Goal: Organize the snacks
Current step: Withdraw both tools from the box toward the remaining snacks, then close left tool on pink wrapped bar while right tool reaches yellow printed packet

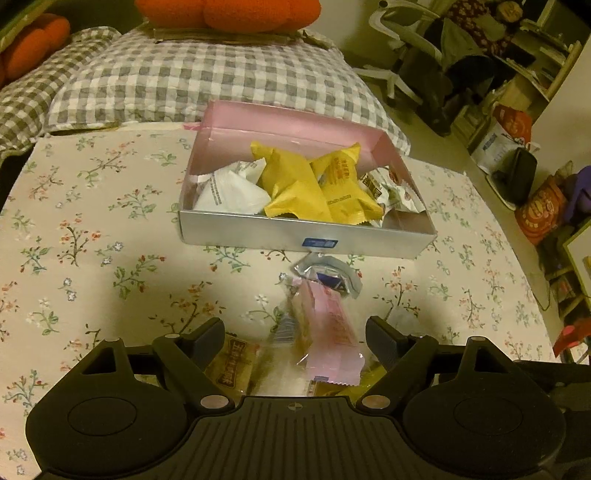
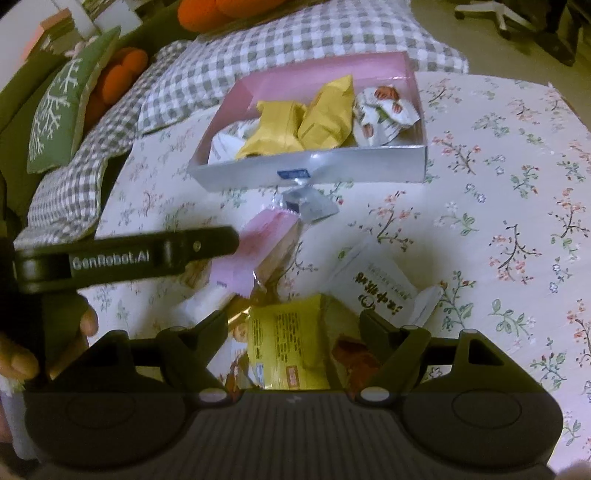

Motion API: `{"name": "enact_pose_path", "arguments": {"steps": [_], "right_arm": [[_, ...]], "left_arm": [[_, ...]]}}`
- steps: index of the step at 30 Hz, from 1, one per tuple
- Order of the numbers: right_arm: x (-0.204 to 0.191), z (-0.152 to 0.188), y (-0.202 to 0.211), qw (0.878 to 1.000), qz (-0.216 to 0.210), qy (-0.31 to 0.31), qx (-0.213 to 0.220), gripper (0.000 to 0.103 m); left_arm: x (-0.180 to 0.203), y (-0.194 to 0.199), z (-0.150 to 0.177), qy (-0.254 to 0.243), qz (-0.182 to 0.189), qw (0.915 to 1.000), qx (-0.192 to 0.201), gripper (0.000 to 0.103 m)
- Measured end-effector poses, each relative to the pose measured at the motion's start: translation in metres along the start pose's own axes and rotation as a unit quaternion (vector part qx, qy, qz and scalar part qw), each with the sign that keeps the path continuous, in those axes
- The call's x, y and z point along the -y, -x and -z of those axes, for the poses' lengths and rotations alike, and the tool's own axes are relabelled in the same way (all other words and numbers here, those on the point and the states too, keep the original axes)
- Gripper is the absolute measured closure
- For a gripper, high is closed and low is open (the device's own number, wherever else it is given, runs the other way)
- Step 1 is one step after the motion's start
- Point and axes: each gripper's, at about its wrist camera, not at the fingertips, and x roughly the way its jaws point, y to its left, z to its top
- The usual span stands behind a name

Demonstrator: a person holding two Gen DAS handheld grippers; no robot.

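Observation:
A silver box with pink inner walls (image 1: 258, 230) (image 2: 332, 168) stands on the floral cloth and holds yellow (image 1: 295, 181), white (image 1: 229, 190) and nut-print packets. My left gripper (image 1: 294, 338) is open over a pink packet (image 1: 330, 332) (image 2: 255, 243) that lies on the cloth between its fingers. A silver packet (image 1: 325, 275) (image 2: 308, 205) lies just before the box. My right gripper (image 2: 293, 328) is open above a yellow packet (image 2: 286, 345). A white packet (image 2: 376, 288) and a brown one (image 2: 352, 356) lie beside it. The left gripper's finger (image 2: 159, 253) crosses the right wrist view.
A grey checked quilt (image 1: 192, 77) and orange cushions (image 1: 229, 13) lie behind the box. A green cushion (image 2: 66, 107) is at far left. The cloth's edge (image 1: 517, 236) curves at the right, with bags and shelves on the floor beyond.

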Motion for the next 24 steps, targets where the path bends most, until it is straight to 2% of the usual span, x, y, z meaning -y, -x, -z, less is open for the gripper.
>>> {"name": "enact_pose_path", "arguments": {"steps": [12,24], "right_arm": [[-0.017,0.004,-0.005,0.999,-0.009,0.05,-0.003,0.037],[-0.021,0.007,-0.014,0.997,0.016,0.071,-0.021,0.039]], "left_arm": [[0.009,-0.014,0.004,-0.018,0.011,0.9997,-0.014,0.018],[0.018,-0.027,0.005,-0.054,-0.003,0.9984,-0.016,0.018]]}}
